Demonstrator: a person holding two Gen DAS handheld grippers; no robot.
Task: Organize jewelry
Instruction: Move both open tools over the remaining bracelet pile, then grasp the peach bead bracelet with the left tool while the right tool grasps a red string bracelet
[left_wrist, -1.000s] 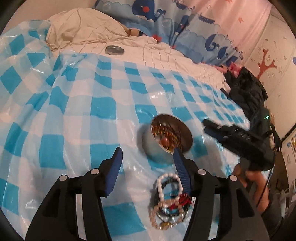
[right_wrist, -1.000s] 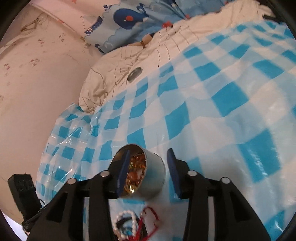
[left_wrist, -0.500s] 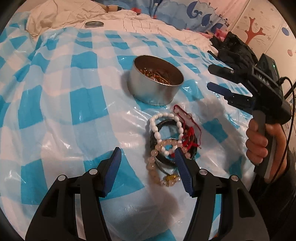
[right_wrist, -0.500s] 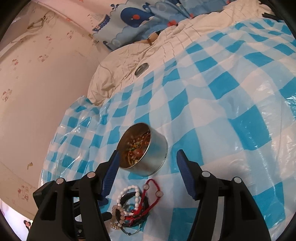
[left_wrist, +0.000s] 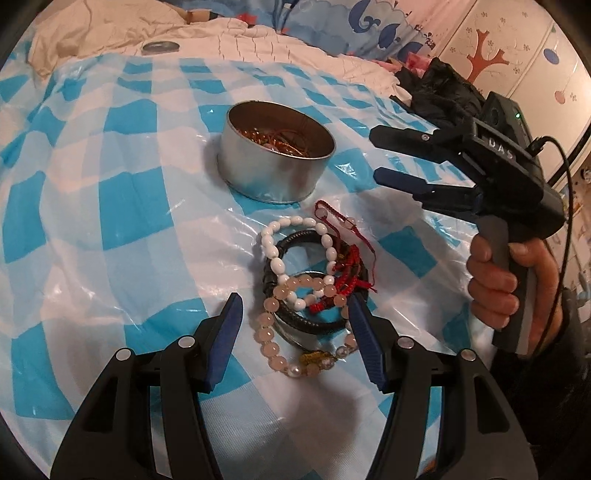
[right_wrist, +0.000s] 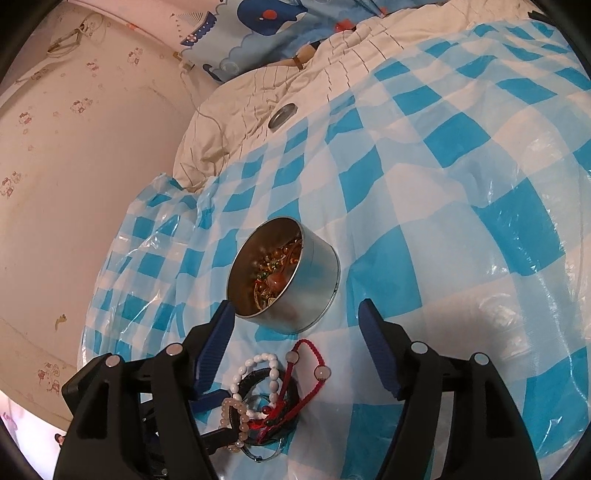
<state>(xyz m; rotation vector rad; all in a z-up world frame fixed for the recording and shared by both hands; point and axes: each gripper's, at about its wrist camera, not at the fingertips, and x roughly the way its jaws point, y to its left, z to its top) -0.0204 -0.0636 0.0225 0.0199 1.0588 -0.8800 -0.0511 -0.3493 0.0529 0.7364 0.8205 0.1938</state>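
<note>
Where checked plastic sheet ends, bedding shows.

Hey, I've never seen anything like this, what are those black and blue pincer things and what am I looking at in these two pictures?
Those are hand-held grabbing tools, one in each of a person's hands, each carrying a wide-angle camera that looks along its two fingers. One picture comes from the left tool, the other from the right tool. The left view also shows the right tool from outside, with the hand gripping its handle. Both tools are open and hold nothing. On the blue checked plastic sheet sits a round metal tin with jewelry inside, and near it a pile of bracelets: white beads, pink beads, black bands, red cord.
</note>
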